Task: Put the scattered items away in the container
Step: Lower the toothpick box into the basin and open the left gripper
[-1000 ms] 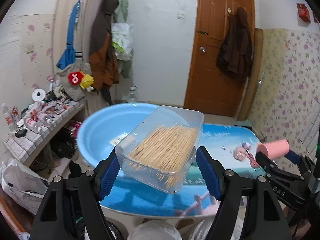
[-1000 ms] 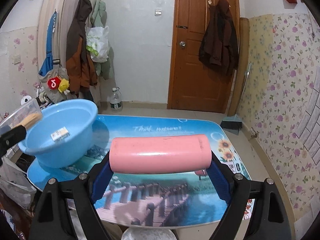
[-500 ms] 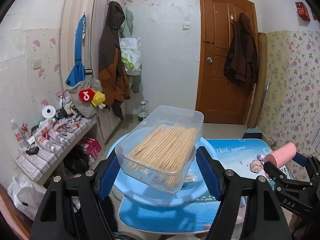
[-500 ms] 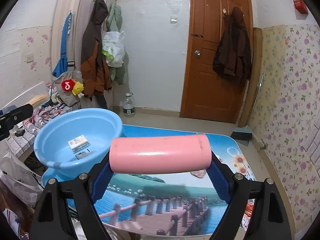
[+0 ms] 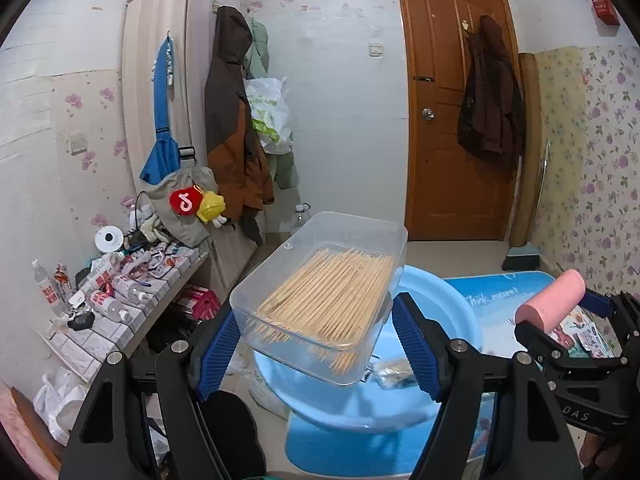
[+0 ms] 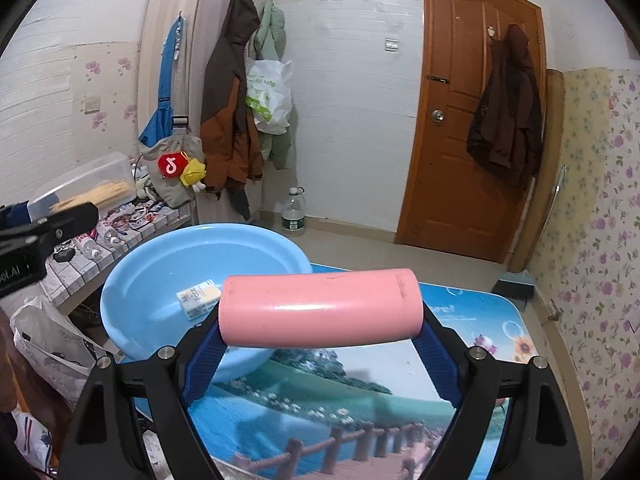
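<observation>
right wrist: basin (image 6: 132, 280) apparently overhangs table (image 6: 480, 344) edge.

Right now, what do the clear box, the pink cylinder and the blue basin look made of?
Clear box: transparent glossy plastic, apparently rigid; the wooden-looking sticks show through its walls.
Pink cylinder: probably plastic, smooth, semi-gloss with a long highlight and small scuffs.
Blue basin: opaque moulded plastic, smooth, faint sheen, rolled rim.
</observation>
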`<state>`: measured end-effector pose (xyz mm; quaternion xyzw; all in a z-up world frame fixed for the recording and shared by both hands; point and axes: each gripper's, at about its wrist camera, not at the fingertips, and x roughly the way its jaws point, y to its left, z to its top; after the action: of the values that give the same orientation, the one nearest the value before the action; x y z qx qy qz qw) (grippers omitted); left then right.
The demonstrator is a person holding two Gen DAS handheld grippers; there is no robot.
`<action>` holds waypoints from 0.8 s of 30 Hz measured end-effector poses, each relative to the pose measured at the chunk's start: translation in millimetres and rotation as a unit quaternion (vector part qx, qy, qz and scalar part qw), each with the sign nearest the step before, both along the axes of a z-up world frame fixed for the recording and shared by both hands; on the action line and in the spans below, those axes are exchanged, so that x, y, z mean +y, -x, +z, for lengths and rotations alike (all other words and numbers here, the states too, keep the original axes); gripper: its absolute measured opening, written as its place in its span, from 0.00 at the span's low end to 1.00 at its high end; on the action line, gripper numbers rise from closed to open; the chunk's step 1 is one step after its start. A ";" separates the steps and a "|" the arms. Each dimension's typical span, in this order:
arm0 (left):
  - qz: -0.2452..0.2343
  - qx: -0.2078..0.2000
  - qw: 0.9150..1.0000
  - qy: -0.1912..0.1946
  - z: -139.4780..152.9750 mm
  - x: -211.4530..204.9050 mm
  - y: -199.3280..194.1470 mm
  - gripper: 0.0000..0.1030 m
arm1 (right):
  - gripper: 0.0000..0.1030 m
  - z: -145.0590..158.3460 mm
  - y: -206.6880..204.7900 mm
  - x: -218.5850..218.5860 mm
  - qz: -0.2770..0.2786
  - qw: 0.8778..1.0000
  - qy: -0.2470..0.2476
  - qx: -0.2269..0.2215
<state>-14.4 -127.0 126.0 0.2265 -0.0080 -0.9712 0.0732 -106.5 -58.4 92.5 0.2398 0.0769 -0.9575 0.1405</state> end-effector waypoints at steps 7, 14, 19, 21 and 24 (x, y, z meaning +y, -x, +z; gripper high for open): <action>0.016 -0.003 1.000 -0.005 -1.7 -19.6 13.5 0.71 | 0.86 -4.8 15.6 -26.4 0.018 1.000 -0.009 -0.007; 0.019 -0.016 1.000 -0.011 -11.3 -26.4 24.3 0.71 | 0.86 -12.4 27.8 -40.6 0.028 0.999 -0.012 -0.018; 0.017 -0.031 0.999 -0.013 -22.0 -26.3 36.2 0.71 | 0.86 -20.1 35.6 -44.9 0.029 0.999 -0.015 -0.028; 0.015 -0.037 0.999 -0.014 -26.8 -24.4 41.4 0.71 | 0.86 -22.9 38.4 -45.6 0.028 0.999 -0.016 -0.032; 0.010 -0.048 0.999 -0.013 -35.8 -22.5 50.8 0.71 | 0.86 -27.7 41.5 -44.9 0.026 0.999 -0.017 -0.038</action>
<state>-65.2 -149.5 90.2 0.2743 0.0039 -0.9583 0.0797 -147.9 -103.3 64.8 0.2763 0.0937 -0.9423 0.1640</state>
